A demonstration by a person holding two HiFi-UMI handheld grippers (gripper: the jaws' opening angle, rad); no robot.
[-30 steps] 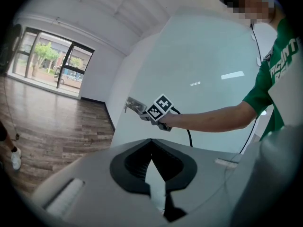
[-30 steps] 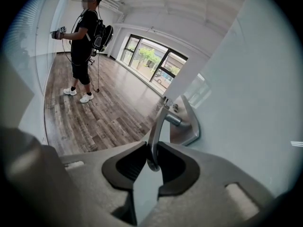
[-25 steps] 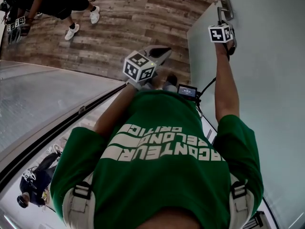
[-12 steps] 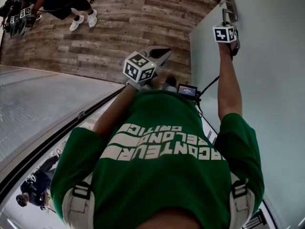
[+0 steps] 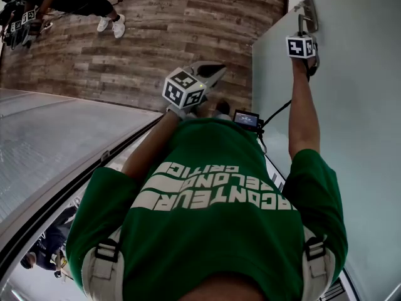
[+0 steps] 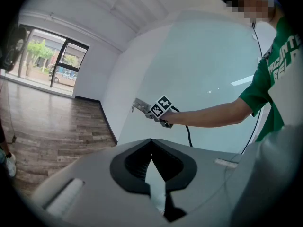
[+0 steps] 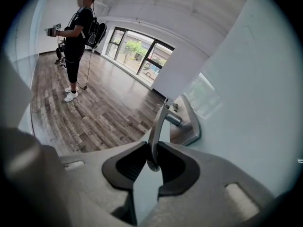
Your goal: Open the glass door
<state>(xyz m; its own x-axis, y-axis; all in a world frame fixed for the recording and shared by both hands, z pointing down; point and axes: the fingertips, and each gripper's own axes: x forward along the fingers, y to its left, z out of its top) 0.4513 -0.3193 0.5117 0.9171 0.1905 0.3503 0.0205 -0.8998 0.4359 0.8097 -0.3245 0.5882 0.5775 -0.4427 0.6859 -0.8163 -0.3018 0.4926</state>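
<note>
The frosted glass door [image 5: 351,105] fills the right side of the head view, with its metal lever handle [image 5: 307,14] near the top edge. My right gripper [image 5: 306,31] reaches out at arm's length and is shut on that lever. In the right gripper view the lever [image 7: 156,126] runs down between the dark pads [image 7: 176,167], beside its mounting plate [image 7: 189,124]. My left gripper [image 5: 212,69] hovers in front of my chest with its jaws shut on nothing. From the left gripper view, the right gripper [image 6: 158,109] shows at the handle [image 6: 138,105] on the door [image 6: 203,70].
Wood-plank floor [image 5: 163,36] lies beyond the door's edge. A glass panel with a dark floor track [image 5: 69,168] runs along my left. Another person [image 7: 78,37] holding grippers stands across the room. A black cable [image 5: 276,113] hangs from my right gripper.
The door's edge and handle have shifted right and up in the head view, my right gripper going with them. The other person has drifted toward the top left corner.
</note>
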